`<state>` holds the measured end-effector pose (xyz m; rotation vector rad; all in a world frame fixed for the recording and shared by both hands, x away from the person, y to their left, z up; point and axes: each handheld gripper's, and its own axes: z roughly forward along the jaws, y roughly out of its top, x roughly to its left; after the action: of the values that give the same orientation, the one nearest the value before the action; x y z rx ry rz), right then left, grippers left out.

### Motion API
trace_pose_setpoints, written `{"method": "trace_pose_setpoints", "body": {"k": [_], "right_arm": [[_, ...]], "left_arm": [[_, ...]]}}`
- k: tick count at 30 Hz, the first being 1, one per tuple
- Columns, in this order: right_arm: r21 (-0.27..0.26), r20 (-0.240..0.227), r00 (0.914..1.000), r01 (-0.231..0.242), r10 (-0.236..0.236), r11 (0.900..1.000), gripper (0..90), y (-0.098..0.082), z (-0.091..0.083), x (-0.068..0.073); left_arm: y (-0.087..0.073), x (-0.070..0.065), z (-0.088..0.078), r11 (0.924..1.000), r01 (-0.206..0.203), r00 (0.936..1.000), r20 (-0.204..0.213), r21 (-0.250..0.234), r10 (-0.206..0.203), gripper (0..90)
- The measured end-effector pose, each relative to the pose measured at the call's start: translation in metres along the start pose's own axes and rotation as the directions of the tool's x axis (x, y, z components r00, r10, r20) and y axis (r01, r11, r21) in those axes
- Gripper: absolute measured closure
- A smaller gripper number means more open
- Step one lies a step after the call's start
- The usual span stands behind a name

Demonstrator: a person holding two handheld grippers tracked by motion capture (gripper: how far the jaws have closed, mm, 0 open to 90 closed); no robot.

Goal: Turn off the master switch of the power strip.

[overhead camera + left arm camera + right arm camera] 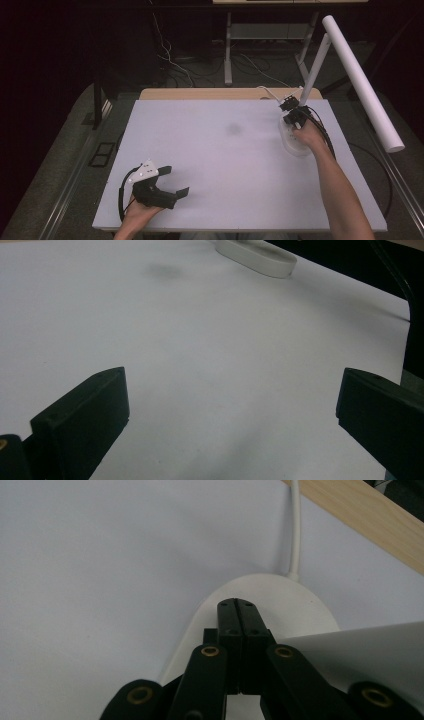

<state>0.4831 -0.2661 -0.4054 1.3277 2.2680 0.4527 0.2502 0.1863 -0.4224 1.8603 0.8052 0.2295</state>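
High view shows the white table top point(220, 165) as the largest thing, a pale sheet laid over a wooden desk whose far edge point(200, 93) shows beyond it; everything else is placed from this sheet. At the sheet's far right corner stands a white desk lamp: its long tube head point(361, 80) slants out past the sheet's right edge, its thinner arm point(315, 70) rises from the base, and its oval base point(294, 141) rests flat on the sheet. The person's right forearm point(340, 195) crosses the sheet's right side from the near edge up to that base. The right gripper point(290, 111) sits over the base's far end, and in the right gripper view its jaws are pressed together, tips touching the top of the base point(310, 610) with nothing between them. From the base's far end a white cord point(295, 525) runs over the sheet toward the wooden edge point(360, 515). At the sheet's near left corner the left gripper point(176, 181) rests in the person's hand, low over the sheet, with its grey plate point(144, 171) on top. In the left gripper view its jaws stand wide apart over bare sheet point(225, 380), holding nothing, with the lamp base point(257, 257) well apart at the far side. A faint grey smudge point(233, 129) marks the sheet near its middle.
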Motion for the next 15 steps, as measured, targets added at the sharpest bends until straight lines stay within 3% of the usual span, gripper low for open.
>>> {"method": "trace_pose_setpoints", "body": {"k": [9, 15], "right_arm": [[-0.004, 0.013, 0.999, 0.042, -0.042, 0.999, 89.3, 0.004, -0.004, 0.013], [-0.032, 0.012, 0.9991, 0.041, -0.04, 0.999, 89.3, 0.006, -0.015, 0.02]], "left_arm": [[0.0, 0.001, 0.0, 1.0, 0.001, 1.0, -0.002, 0.003, -0.001, 0.0], [0.0, 0.001, 0.0, 1.0, 0.0, 1.0, -0.001, 0.004, 0.0, 0.0]]}}
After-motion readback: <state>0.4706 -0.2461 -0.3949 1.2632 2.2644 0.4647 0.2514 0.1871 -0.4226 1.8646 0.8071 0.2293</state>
